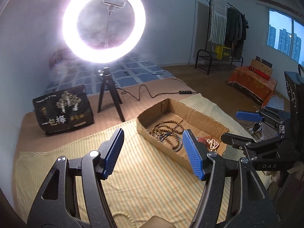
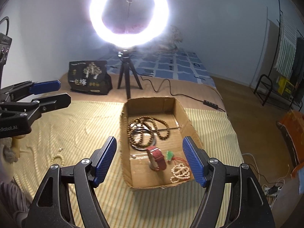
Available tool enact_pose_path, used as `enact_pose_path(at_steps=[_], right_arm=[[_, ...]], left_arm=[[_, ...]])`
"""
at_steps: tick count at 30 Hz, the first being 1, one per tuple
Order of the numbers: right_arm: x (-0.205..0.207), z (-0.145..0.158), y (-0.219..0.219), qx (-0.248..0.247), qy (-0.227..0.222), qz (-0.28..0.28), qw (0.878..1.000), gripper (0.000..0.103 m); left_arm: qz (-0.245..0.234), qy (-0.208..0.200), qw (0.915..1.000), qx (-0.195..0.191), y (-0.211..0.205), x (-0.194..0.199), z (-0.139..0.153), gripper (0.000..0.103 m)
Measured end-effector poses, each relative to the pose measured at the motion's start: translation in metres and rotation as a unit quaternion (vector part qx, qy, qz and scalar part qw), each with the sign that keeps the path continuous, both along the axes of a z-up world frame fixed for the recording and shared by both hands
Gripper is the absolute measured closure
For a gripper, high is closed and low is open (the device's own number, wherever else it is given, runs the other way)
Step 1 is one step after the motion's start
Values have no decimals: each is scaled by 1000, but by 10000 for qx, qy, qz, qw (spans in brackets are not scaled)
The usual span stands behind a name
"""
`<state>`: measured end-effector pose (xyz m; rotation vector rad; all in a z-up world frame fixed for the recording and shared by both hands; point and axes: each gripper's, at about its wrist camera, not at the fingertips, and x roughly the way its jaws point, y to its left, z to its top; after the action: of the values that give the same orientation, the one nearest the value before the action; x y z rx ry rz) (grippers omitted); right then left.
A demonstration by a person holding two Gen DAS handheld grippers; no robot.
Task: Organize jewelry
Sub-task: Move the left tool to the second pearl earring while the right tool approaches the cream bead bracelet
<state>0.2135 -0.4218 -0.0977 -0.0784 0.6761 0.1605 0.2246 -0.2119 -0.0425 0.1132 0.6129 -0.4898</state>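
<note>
An open cardboard box (image 2: 180,112) (image 1: 197,114) lies on the striped cloth. Inside it are brown bead strings (image 2: 150,129) (image 1: 167,131), a red watch strap (image 2: 156,157), a green charm (image 2: 169,154) and a cream bead string (image 2: 180,172) (image 1: 212,143). A further cream bead string (image 2: 58,157) (image 1: 123,215) lies loose on the cloth, left of the box. My right gripper (image 2: 150,159) hovers open above the box's near end, nothing between its pads. My left gripper (image 1: 153,152) stands open over the cloth left of the box, empty. Each gripper shows at the other view's edge (image 1: 245,121) (image 2: 53,93).
A lit ring light on a black tripod (image 1: 109,96) (image 2: 126,76) stands behind the box, its cable (image 2: 171,93) trailing right. A black printed bag (image 1: 62,110) (image 2: 89,77) sits at the back left. Beyond the bed's right edge are a clothes rack (image 1: 228,38) and floor cables (image 2: 271,188).
</note>
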Motion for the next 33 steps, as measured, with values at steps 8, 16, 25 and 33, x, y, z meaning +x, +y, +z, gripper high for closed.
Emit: enact_pose_path(at_steps=[8, 16, 25, 33], right_arm=[[-1, -6, 32, 19, 186, 479, 9987, 31], [-5, -26, 74, -41, 501, 1042, 9933, 31], [0, -66, 121, 77, 967, 1670, 9812, 31], [5, -99, 176, -225, 1309, 2213, 9661, 32]], left_arm=[[243, 56, 9996, 90, 54, -10, -9, 37], [647, 445, 9966, 255, 132, -22, -48, 37], [896, 969, 9908, 307, 176, -26, -96, 37], [741, 1162, 9902, 207, 174, -23, -118, 38]])
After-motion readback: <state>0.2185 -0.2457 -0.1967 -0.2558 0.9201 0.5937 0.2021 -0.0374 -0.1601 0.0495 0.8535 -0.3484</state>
